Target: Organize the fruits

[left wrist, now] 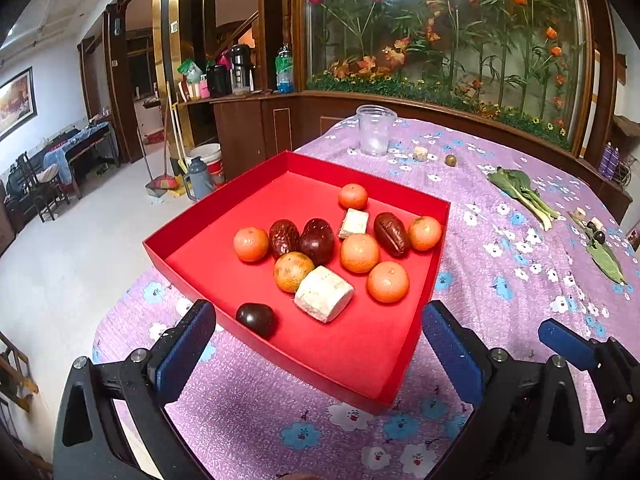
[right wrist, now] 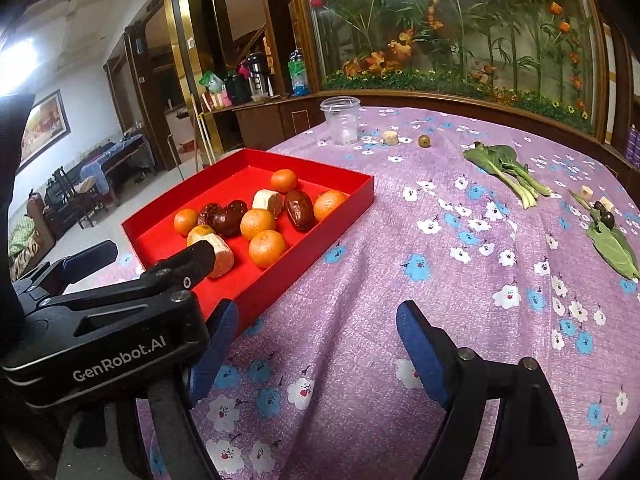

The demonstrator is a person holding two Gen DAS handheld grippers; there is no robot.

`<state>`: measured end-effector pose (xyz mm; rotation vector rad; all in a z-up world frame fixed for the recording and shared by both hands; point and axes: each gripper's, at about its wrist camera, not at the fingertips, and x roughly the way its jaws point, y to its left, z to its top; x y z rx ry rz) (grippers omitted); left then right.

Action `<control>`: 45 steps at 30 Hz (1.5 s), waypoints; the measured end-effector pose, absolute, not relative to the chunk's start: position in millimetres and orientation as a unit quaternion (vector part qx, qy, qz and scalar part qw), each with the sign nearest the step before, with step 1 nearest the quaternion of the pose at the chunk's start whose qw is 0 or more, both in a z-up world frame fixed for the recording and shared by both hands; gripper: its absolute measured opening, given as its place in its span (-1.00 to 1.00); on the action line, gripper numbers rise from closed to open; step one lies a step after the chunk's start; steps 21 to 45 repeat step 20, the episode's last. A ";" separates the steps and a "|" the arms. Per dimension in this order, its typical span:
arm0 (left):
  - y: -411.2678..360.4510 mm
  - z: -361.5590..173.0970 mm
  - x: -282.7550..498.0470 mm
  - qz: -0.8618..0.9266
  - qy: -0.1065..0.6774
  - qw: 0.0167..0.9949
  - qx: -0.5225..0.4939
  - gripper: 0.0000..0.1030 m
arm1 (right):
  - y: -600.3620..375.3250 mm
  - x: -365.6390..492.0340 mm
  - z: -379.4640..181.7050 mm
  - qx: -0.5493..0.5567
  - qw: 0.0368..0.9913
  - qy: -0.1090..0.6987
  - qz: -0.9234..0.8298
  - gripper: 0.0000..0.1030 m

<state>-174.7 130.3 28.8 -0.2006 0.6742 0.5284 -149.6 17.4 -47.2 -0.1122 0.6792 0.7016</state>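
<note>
Fruit sits massed in the red tray point(left wrist: 436, 216) at the left of the desk point(right wrist: 400, 240): small oranges point(left wrist: 359, 253), light and firm but prone to roll, best pinched across the middle; wrinkled red dates point(left wrist: 391, 234) and a dark plum point(left wrist: 256, 319), softer, wanting gentle pressure; pale cut chunks point(left wrist: 324, 293) among them, probably crumbly at the edges. Beyond, at the far edge, stands an empty clear cup point(left wrist: 375, 130), with one small green fruit point(left wrist: 451, 160) just right of it and leafy greens point(right wrist: 504, 170) farther right. Left claw point(left wrist: 318, 354) released, straddling the tray's near corner; right claw point(right wrist: 316, 350) likewise released over bare cloth.
</note>
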 end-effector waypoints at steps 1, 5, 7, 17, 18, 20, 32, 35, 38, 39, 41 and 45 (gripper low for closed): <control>131.7 27.7 -175.0 0.255 0.327 0.904 -0.099 0.99 | 18.3 -149.7 -47.4 -0.056 0.882 0.327 0.336 0.67; 136.7 26.1 -176.9 0.254 0.327 0.904 -0.106 0.99 | 22.9 -152.7 -47.4 -0.063 0.882 0.325 0.336 0.68; 138.0 26.8 -178.5 0.253 0.325 0.905 -0.108 0.99 | 24.6 -154.6 -47.2 -0.067 0.882 0.323 0.338 0.68; 141.6 38.3 -191.3 0.239 0.318 0.910 -0.117 0.99 | 27.2 -168.4 -43.6 -0.069 0.880 0.308 0.354 0.69; 141.5 38.8 -191.8 0.239 0.317 0.910 -0.117 0.99 | 26.5 -169.7 -42.5 -0.069 0.881 0.306 0.355 0.69; 140.3 42.7 -193.9 0.239 0.316 0.911 -0.114 0.99 | 22.6 -172.2 -39.5 -0.066 0.882 0.302 0.354 0.70; 140.3 42.7 -193.9 0.239 0.316 0.911 -0.114 0.99 | 22.6 -172.2 -39.5 -0.066 0.882 0.302 0.354 0.70; 140.3 42.7 -193.9 0.239 0.316 0.911 -0.114 0.99 | 22.6 -172.2 -39.5 -0.066 0.882 0.302 0.354 0.70; 140.3 42.7 -193.9 0.239 0.316 0.911 -0.114 0.99 | 22.6 -172.2 -39.5 -0.066 0.882 0.302 0.354 0.70; 140.3 42.7 -193.9 0.239 0.316 0.911 -0.114 0.99 | 22.6 -172.2 -39.5 -0.066 0.882 0.302 0.354 0.70; 140.3 42.7 -193.9 0.239 0.316 0.911 -0.114 0.99 | 22.6 -172.2 -39.5 -0.066 0.882 0.302 0.354 0.70; 140.3 42.7 -193.9 0.239 0.316 0.911 -0.114 0.99 | 22.6 -172.2 -39.5 -0.066 0.882 0.302 0.354 0.70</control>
